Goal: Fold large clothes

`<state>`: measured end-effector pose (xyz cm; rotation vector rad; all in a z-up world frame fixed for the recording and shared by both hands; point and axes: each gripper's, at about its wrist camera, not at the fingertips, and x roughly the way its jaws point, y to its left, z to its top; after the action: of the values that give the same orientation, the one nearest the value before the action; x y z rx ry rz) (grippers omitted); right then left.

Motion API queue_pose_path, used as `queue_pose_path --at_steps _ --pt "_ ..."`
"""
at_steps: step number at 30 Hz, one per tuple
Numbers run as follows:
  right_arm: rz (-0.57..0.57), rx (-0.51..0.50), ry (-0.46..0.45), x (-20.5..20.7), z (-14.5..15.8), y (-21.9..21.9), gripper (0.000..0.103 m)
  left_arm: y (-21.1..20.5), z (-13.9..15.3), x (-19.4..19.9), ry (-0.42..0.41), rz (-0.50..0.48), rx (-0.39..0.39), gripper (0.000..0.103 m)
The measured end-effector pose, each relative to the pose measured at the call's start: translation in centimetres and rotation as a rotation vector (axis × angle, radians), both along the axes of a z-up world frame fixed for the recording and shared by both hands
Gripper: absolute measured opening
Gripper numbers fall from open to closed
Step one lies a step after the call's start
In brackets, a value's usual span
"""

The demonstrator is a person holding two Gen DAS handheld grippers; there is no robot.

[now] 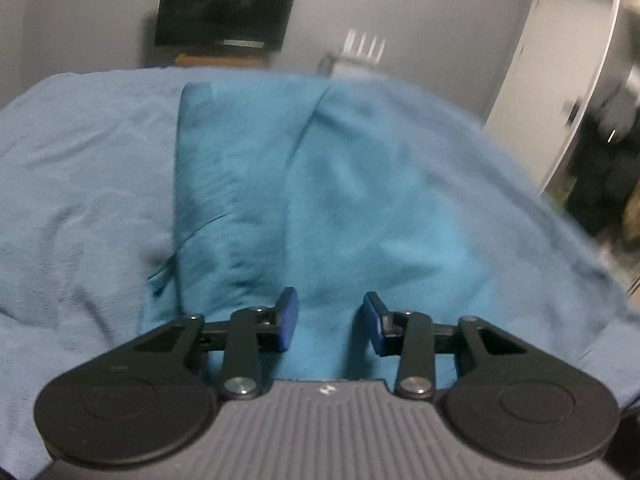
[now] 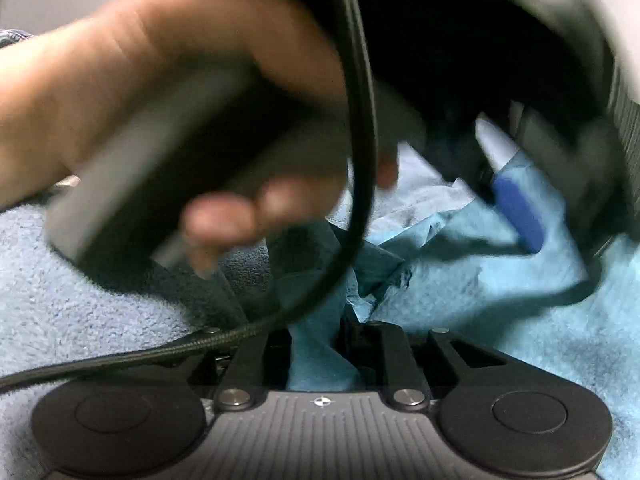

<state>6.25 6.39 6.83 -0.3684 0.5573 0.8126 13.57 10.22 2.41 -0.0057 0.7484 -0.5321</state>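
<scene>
A teal garment lies partly folded on a light blue fleece blanket, with a long fold edge running up its left side. My left gripper hovers low over the garment's near part. Its blue pads stand apart and nothing is pinched between them. In the right wrist view a bunched strip of the teal garment rises between the black fingers of my right gripper, which is shut on it. A hand holds the left gripper's handle close in front; one of its blue pads dips toward the crumpled cloth.
A black cable loops across the right wrist view, down to the left of the right gripper. A dark screen hangs on the far wall, with a white antenna device beside it. At the right stands a white door.
</scene>
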Motion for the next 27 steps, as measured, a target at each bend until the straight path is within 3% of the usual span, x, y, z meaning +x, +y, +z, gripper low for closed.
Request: queue_pose_path --at_steps 2,4,7,9,14,17,19,21,27 --pt "-0.003 -0.02 -0.002 -0.4 0.3 0.3 0.027 -0.4 -1.0 0.5 0.016 -0.01 0.056 0.035" --pt "-0.014 -0.05 0.013 -1.1 1.2 -0.9 0.046 -0.2 -1.7 1.0 0.047 -0.01 0.052 0.035" --pt "-0.027 -0.013 0.035 -2.2 3.4 -4.5 0.072 0.3 -2.0 1.3 0.065 0.006 0.048 0.035" --pt "-0.05 0.034 0.025 -3.1 5.2 -7.4 0.075 0.4 -1.9 1.1 0.064 0.008 0.05 0.035" --pt "-0.178 0.157 0.01 -3.6 9.7 -14.9 0.076 0.6 -2.3 1.3 0.066 0.005 0.046 0.035" --pt "-0.355 0.191 -0.062 -1.8 10.7 -18.5 0.071 0.8 -2.1 1.3 0.068 0.009 0.046 0.036" --pt "-0.475 0.195 -0.083 1.3 10.0 -19.1 0.058 0.9 -2.1 1.2 0.067 0.018 0.052 0.036" --pt "-0.523 0.231 -0.069 4.0 9.0 -20.2 0.05 1.2 -2.0 1.0 0.071 0.031 0.052 0.036" --pt "-0.506 0.204 -0.112 9.5 5.4 -18.2 0.051 1.4 -2.2 1.0 0.071 0.049 0.076 0.035"
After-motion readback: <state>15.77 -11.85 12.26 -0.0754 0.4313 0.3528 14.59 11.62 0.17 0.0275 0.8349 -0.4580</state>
